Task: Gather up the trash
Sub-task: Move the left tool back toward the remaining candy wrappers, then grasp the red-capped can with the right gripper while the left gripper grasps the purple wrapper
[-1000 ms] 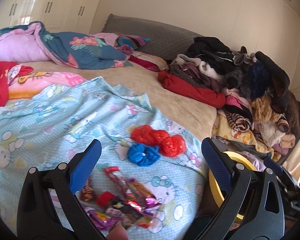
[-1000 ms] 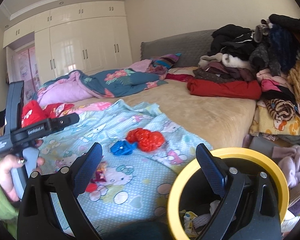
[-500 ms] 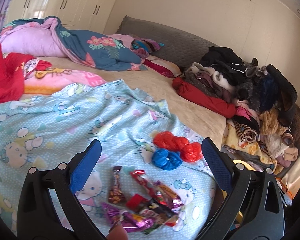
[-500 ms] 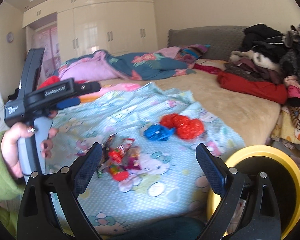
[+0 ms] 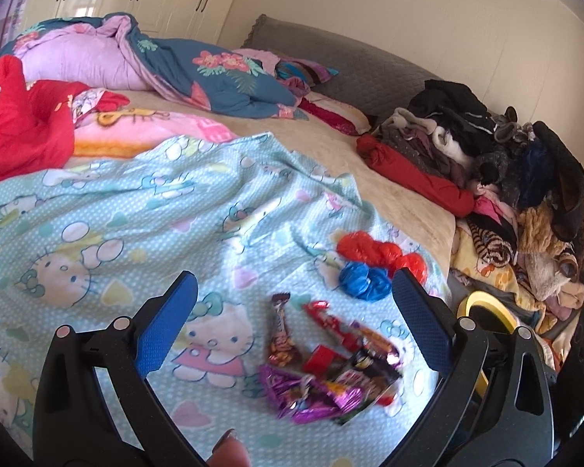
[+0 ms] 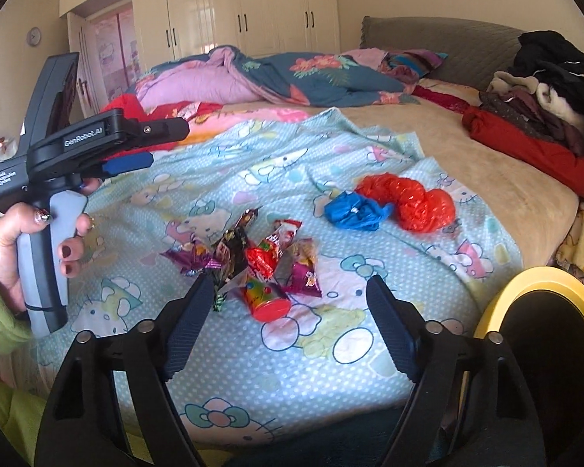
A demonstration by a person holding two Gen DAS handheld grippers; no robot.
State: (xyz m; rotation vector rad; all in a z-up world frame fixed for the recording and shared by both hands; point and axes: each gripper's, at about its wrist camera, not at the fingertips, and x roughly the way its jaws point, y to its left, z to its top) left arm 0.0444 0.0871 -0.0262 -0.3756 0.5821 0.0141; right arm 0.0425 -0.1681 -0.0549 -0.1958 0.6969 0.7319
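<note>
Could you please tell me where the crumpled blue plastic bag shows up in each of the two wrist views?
Left wrist view: the blue plastic bag lies right of centre on the cartoon-cat sheet, just left of the right finger's tip.
Right wrist view: the bag lies just above and right of centre, beyond the wrapper pile.
Shared landmark: the red plastic bag touching it, at its upper right in both views.
</note>
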